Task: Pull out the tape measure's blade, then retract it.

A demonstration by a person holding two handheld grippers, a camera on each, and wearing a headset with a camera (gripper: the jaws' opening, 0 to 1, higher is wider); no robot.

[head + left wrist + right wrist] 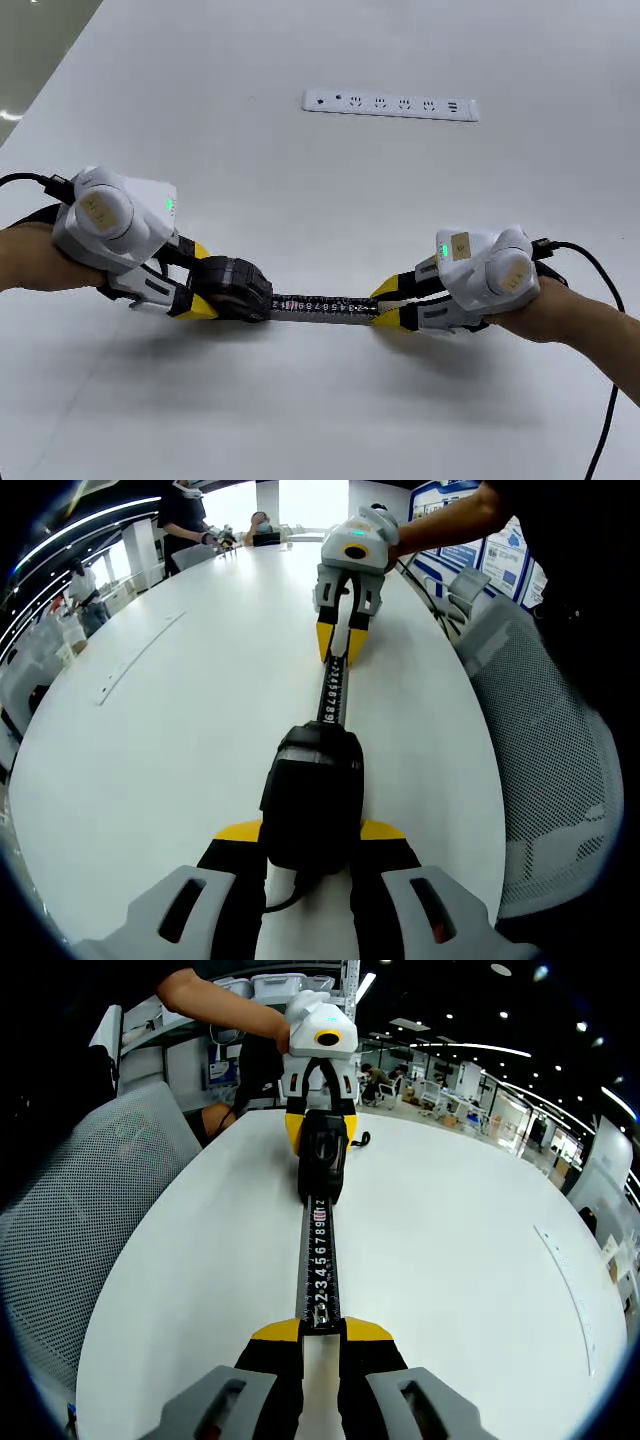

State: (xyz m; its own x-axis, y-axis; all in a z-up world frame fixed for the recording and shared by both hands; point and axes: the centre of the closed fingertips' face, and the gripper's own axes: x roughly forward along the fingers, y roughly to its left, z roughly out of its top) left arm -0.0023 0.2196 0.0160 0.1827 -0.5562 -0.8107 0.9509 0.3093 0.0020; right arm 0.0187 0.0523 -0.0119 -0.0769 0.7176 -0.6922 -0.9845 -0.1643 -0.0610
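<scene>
Now your left gripper (203, 280) jaws grasp the tape measure case (236, 288) as an anchor by the near edge of the tabletop (300, 180); your right gripper (386, 304) jaws pinch the blade (320, 305) tip, so it lies taut.

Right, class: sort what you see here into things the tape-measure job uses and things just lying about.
Job in hand: tape measure, blade, left tongs, right tongs.
Lying about: power strip, mesh chair.
</scene>
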